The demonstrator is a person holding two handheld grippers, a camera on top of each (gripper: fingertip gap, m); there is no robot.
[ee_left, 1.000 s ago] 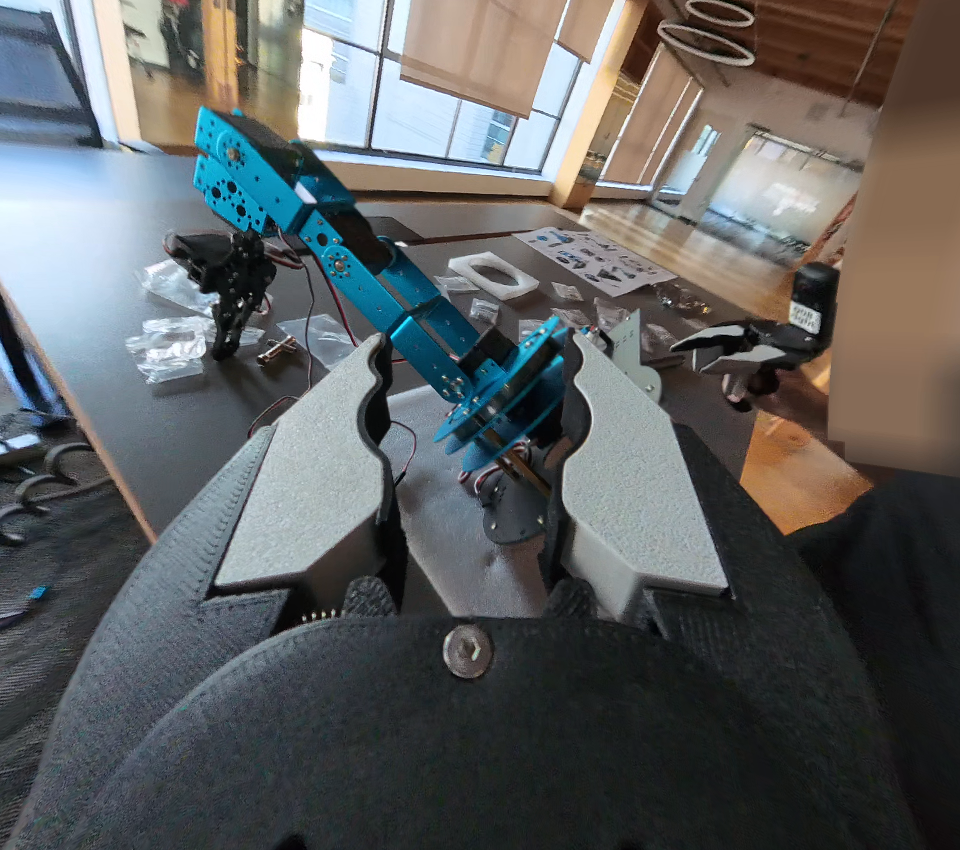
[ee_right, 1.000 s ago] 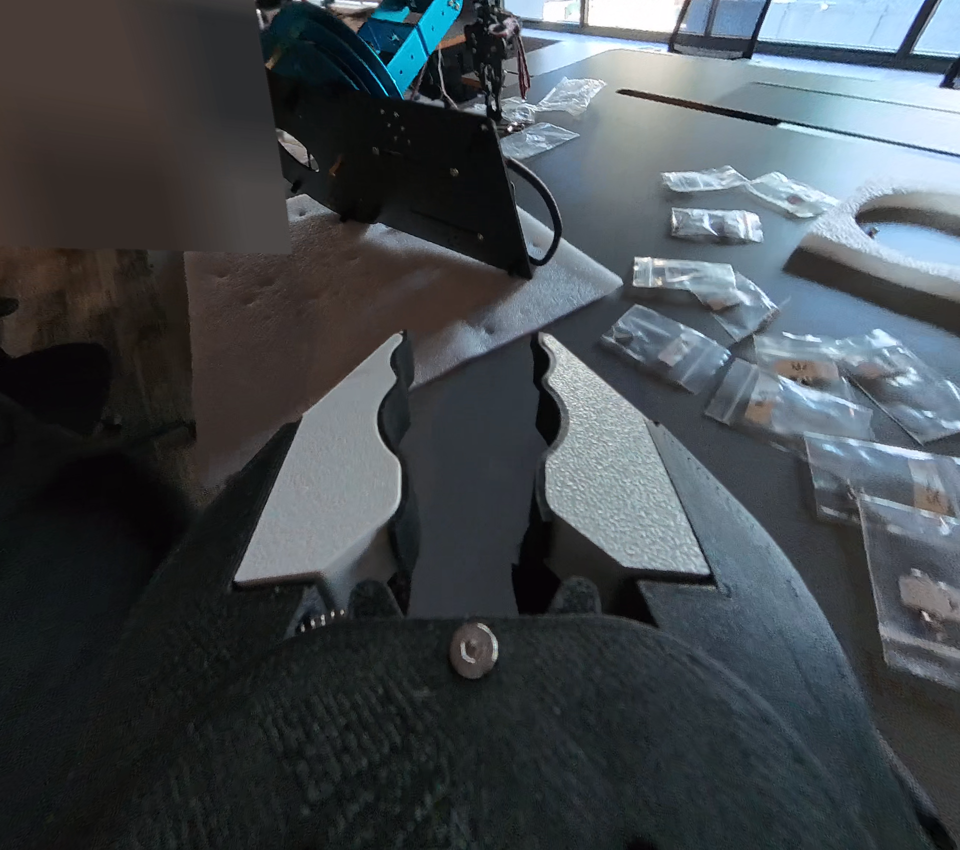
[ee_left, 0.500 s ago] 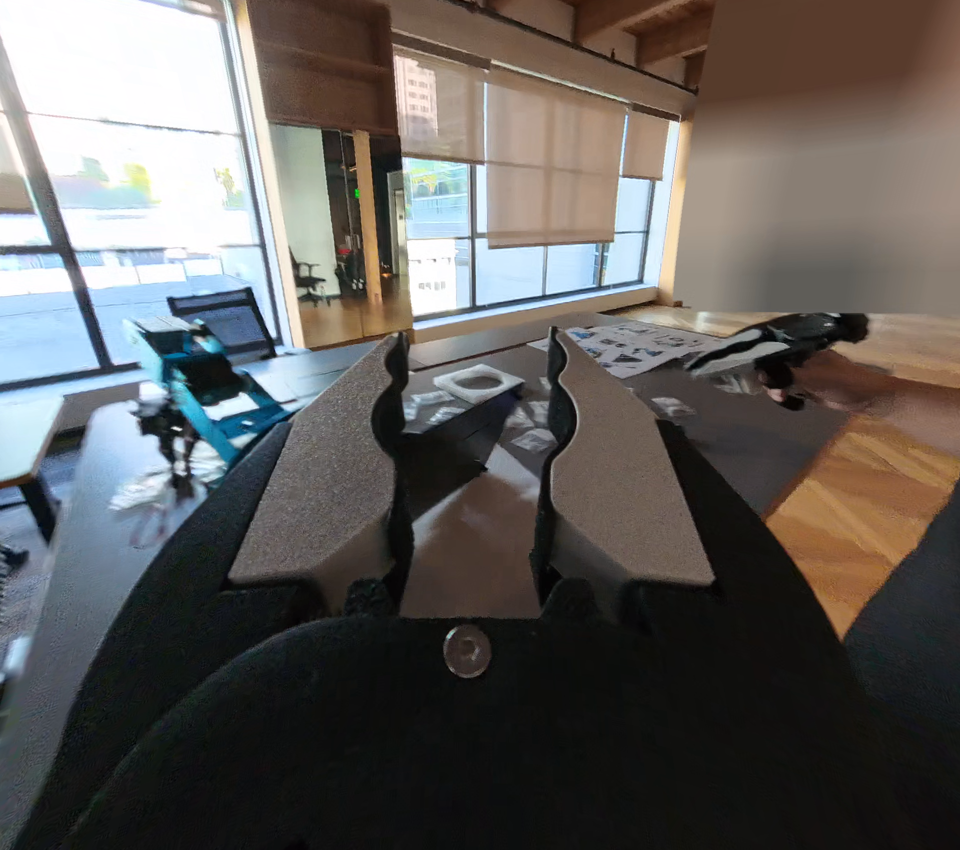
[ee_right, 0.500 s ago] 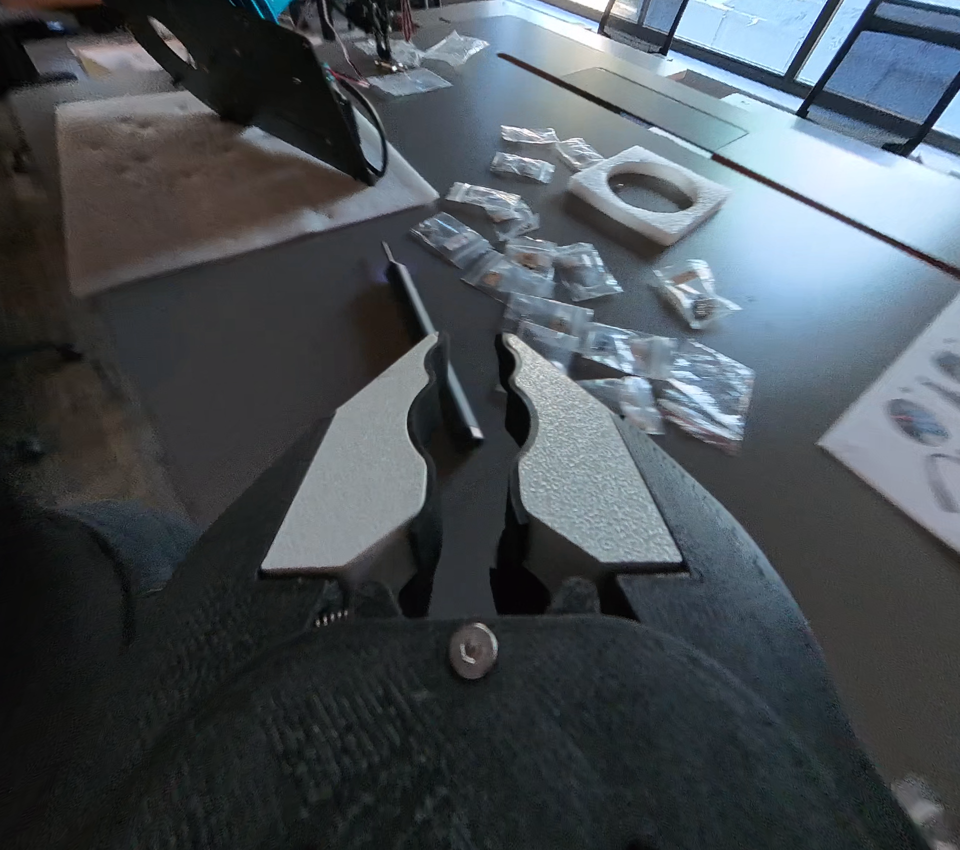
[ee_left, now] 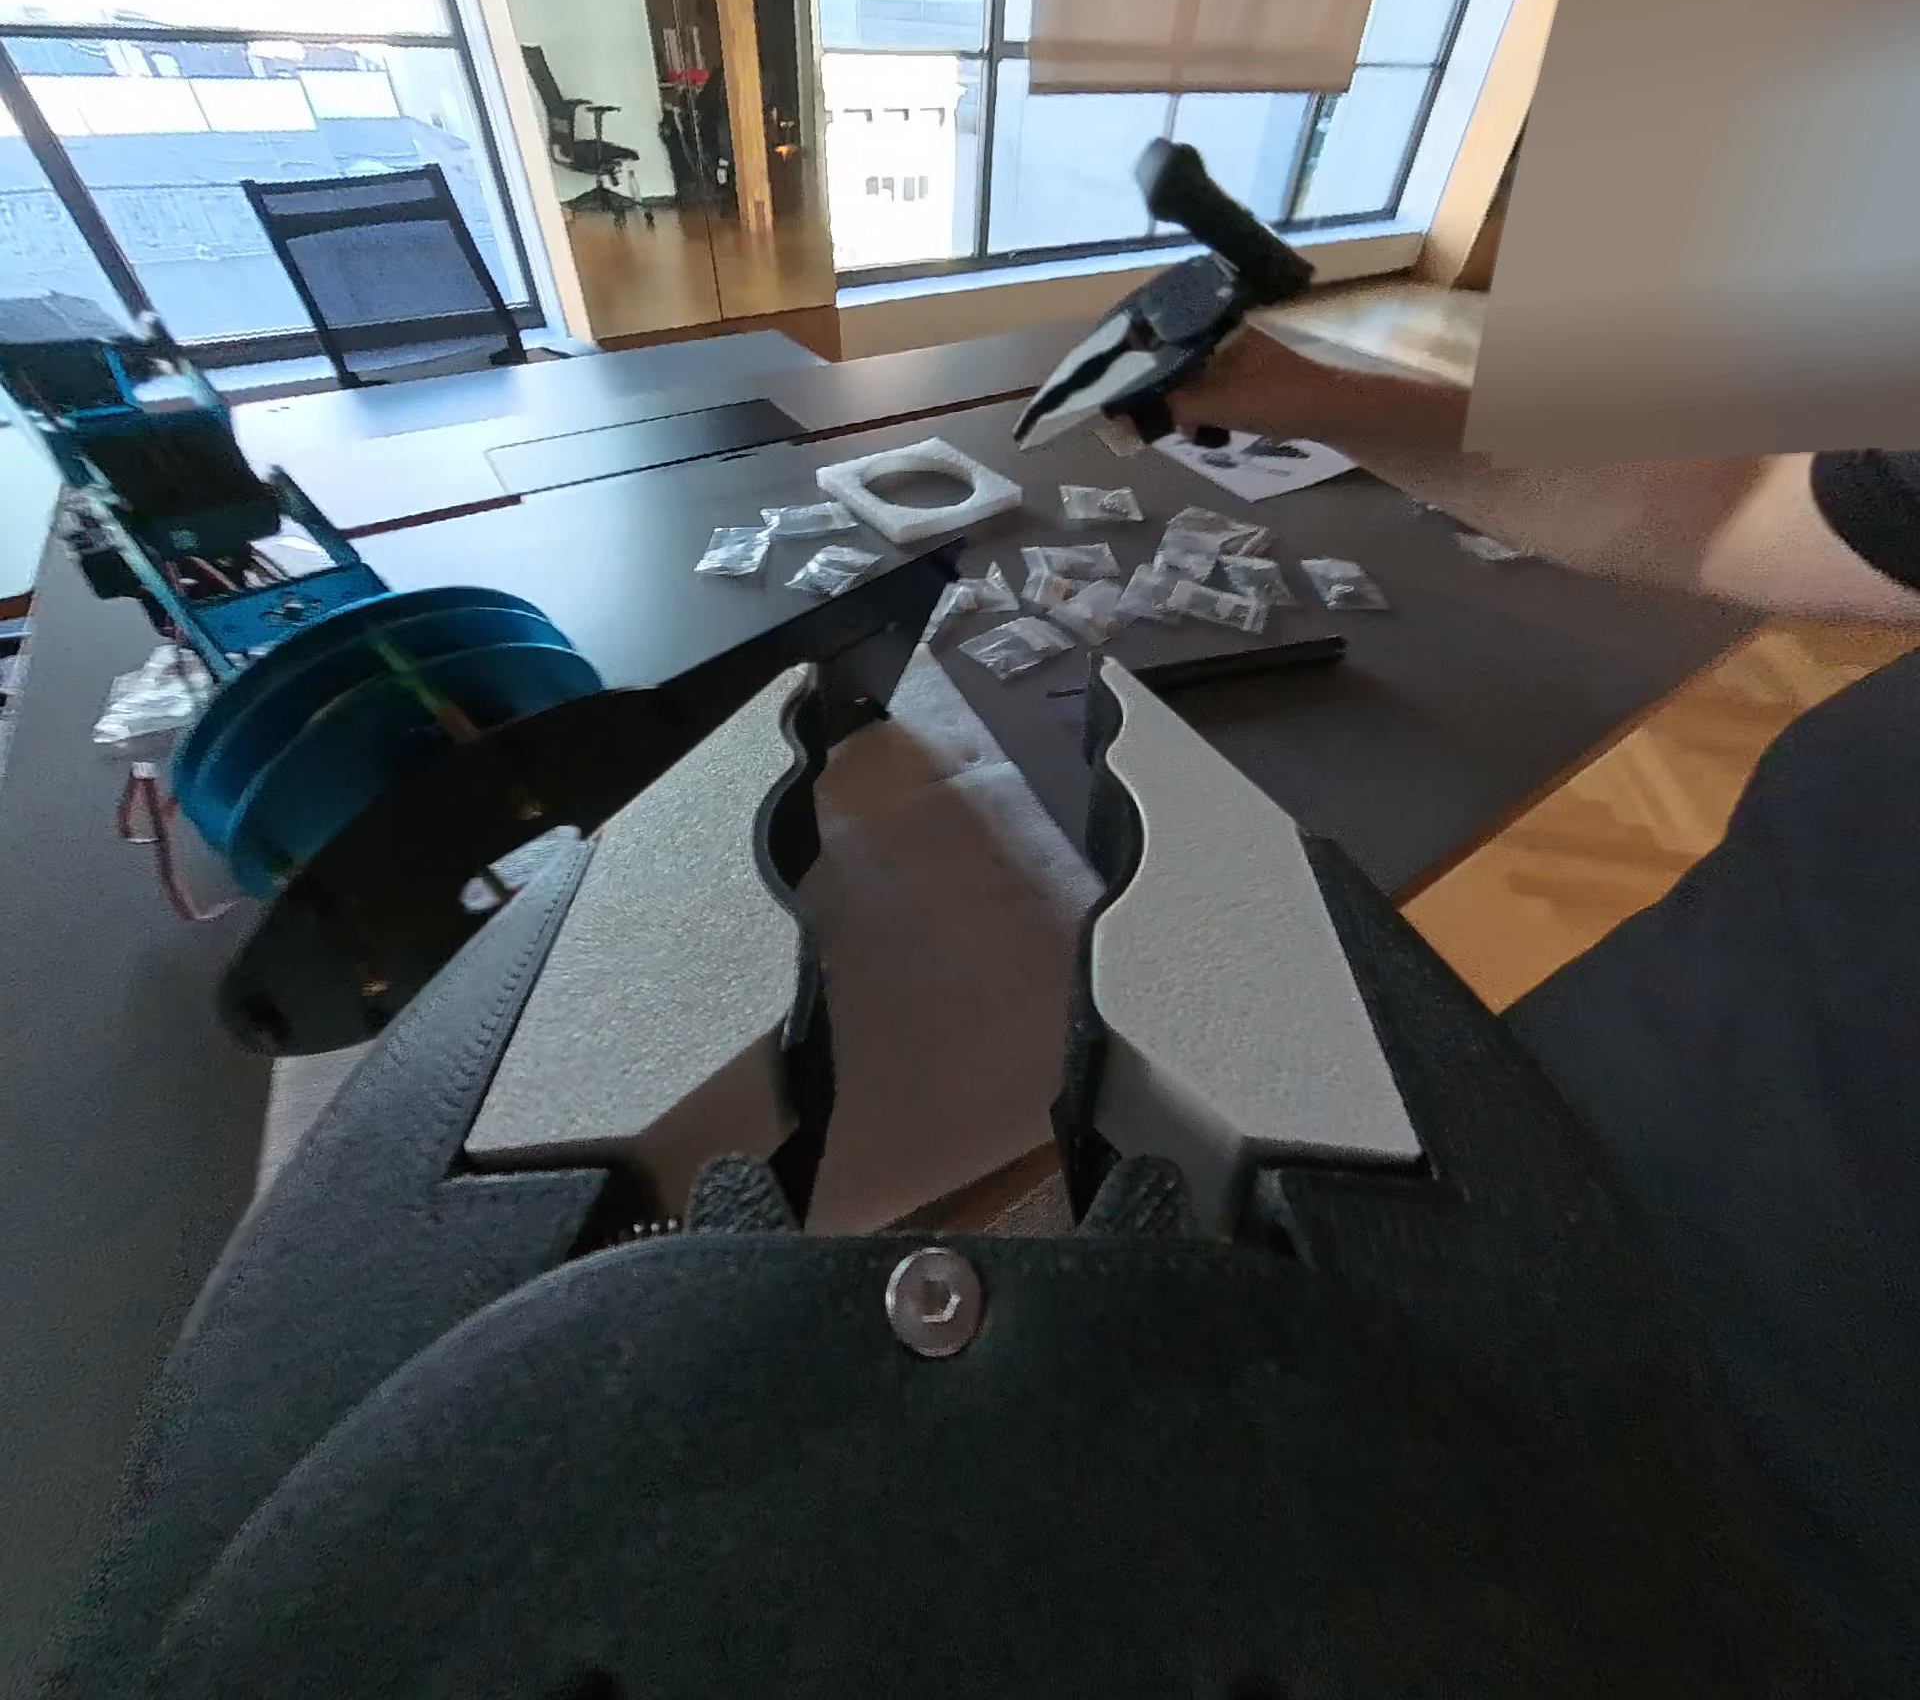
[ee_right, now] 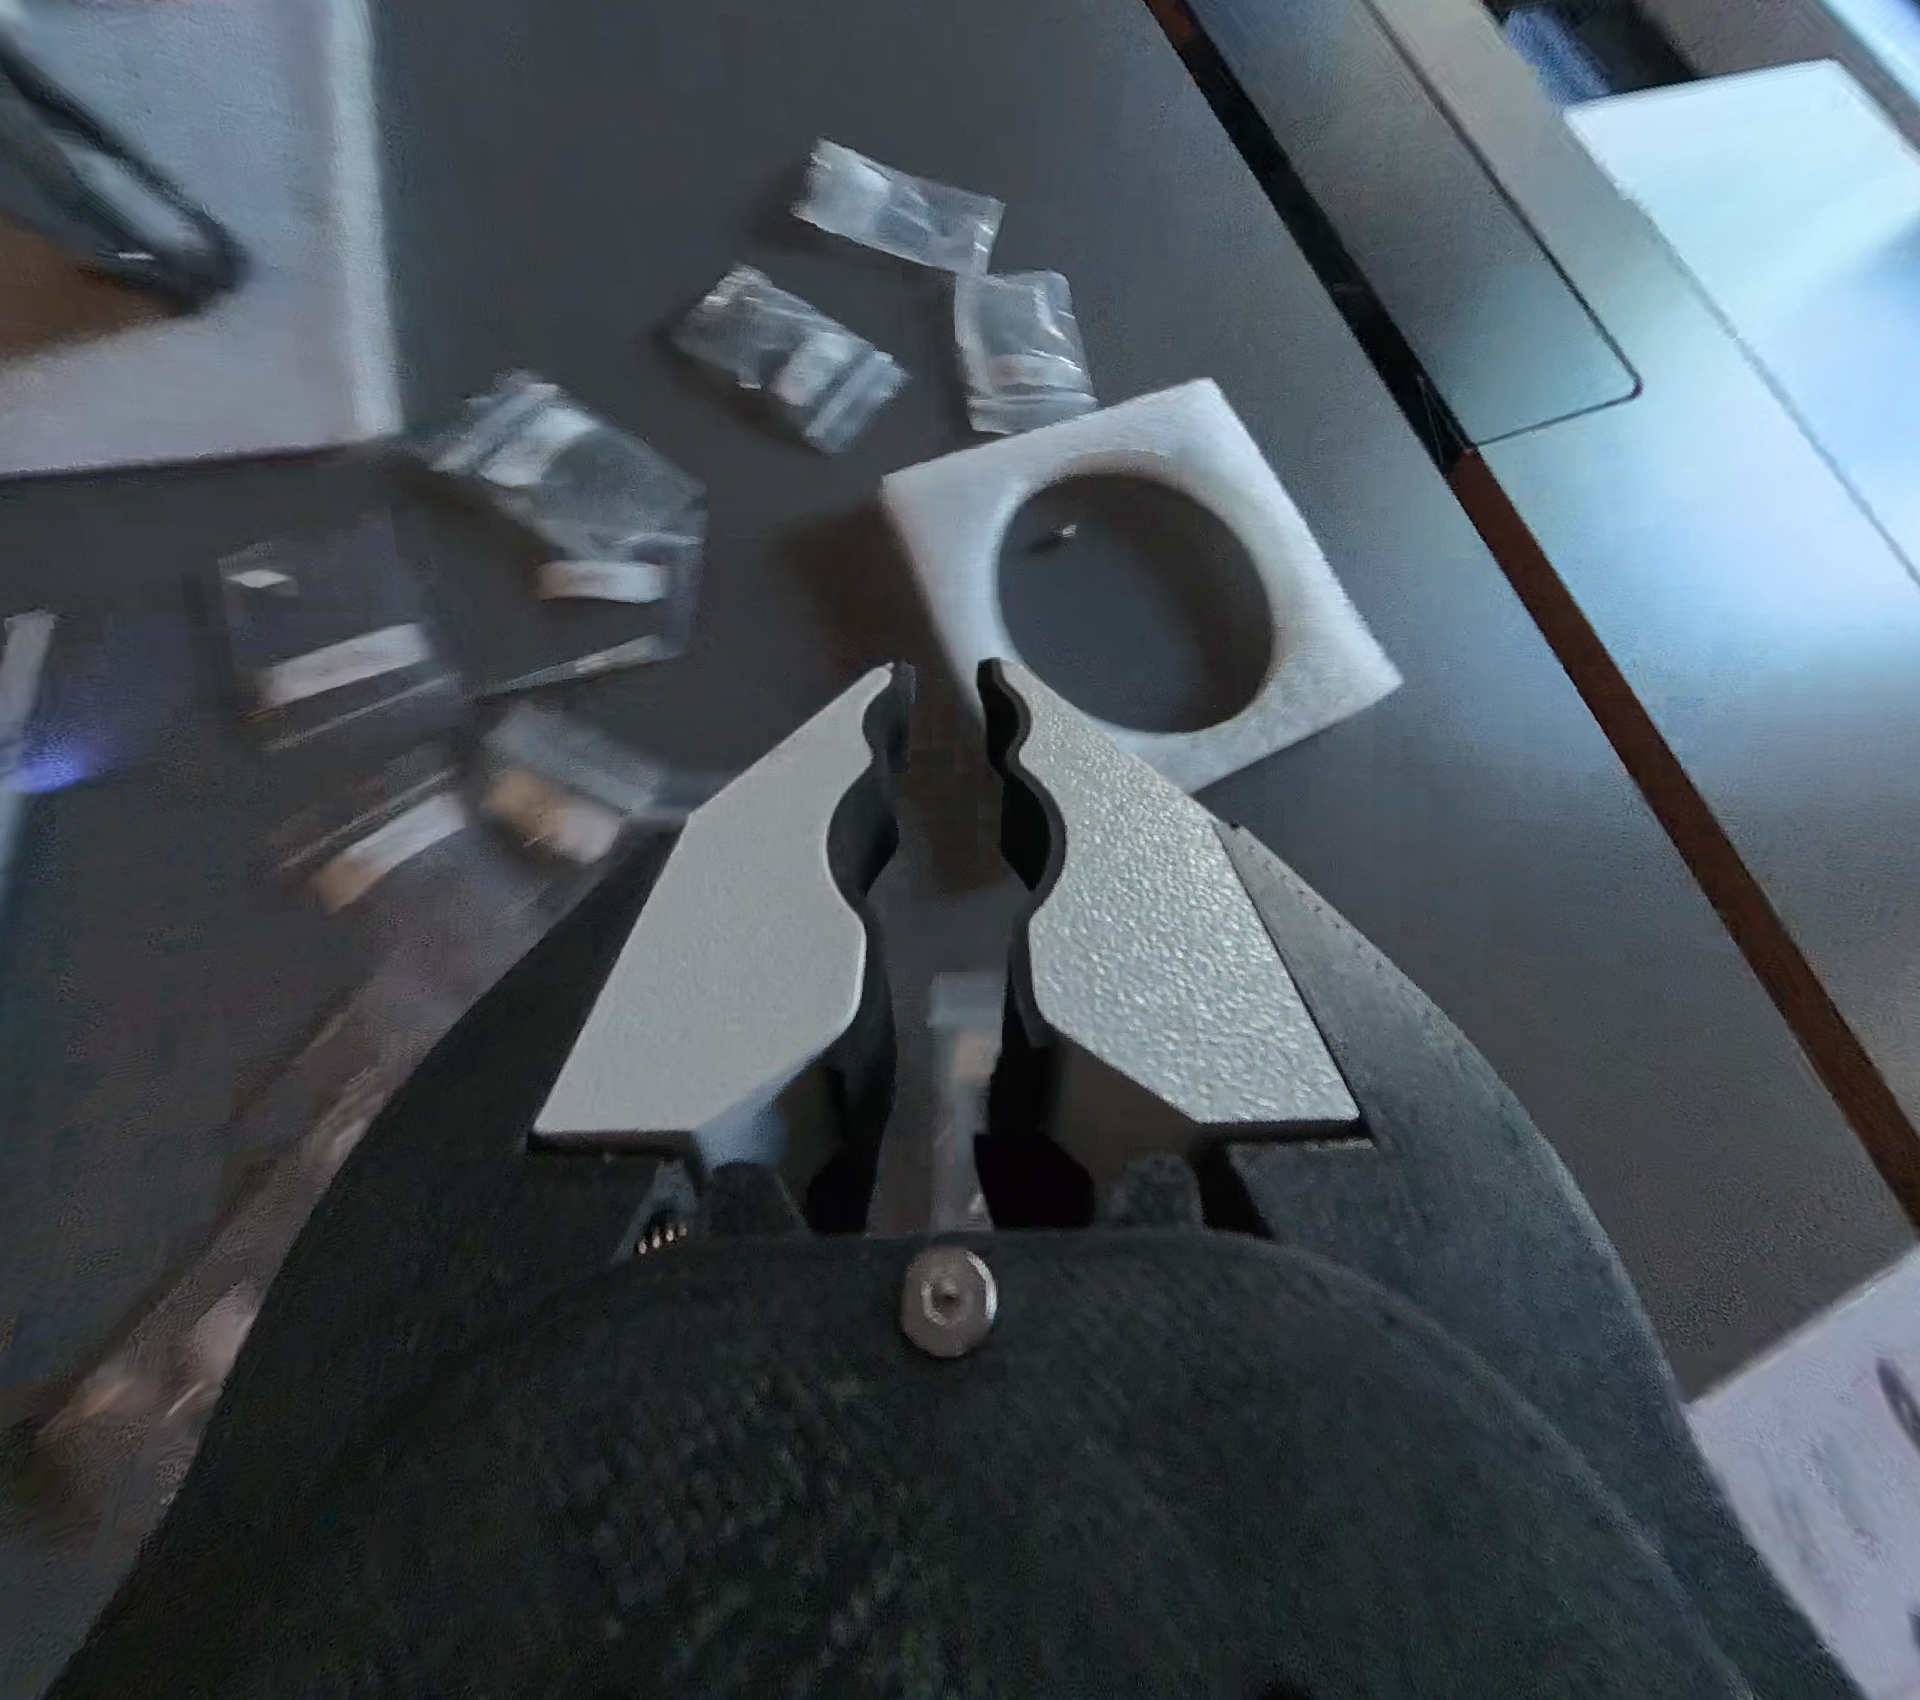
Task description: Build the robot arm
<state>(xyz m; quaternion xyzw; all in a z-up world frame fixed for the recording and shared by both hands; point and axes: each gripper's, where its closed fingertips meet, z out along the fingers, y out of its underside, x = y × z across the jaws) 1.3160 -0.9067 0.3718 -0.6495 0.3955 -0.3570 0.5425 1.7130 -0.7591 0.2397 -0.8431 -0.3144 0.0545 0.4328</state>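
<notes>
Left gripper (ee_left: 951,694) hovering with fingers spread apart, gripping nothing, above a white foam sheet (ee_left: 935,829) at the near table (ee_left: 1455,715) edge. Just left, the black base plate (ee_left: 623,746) of a blue robot arm kit (ee_left: 343,694) tilting on that sheet. Farther right, a dark rod-like tool (ee_left: 1236,661) lying beside small plastic bags (ee_left: 1091,601). Right gripper (ee_right: 938,682) hanging above the bags (ee_right: 790,362), fingers nearly together with a narrow gap, clamping nothing, near a square foam ring (ee_right: 1132,580).
</notes>
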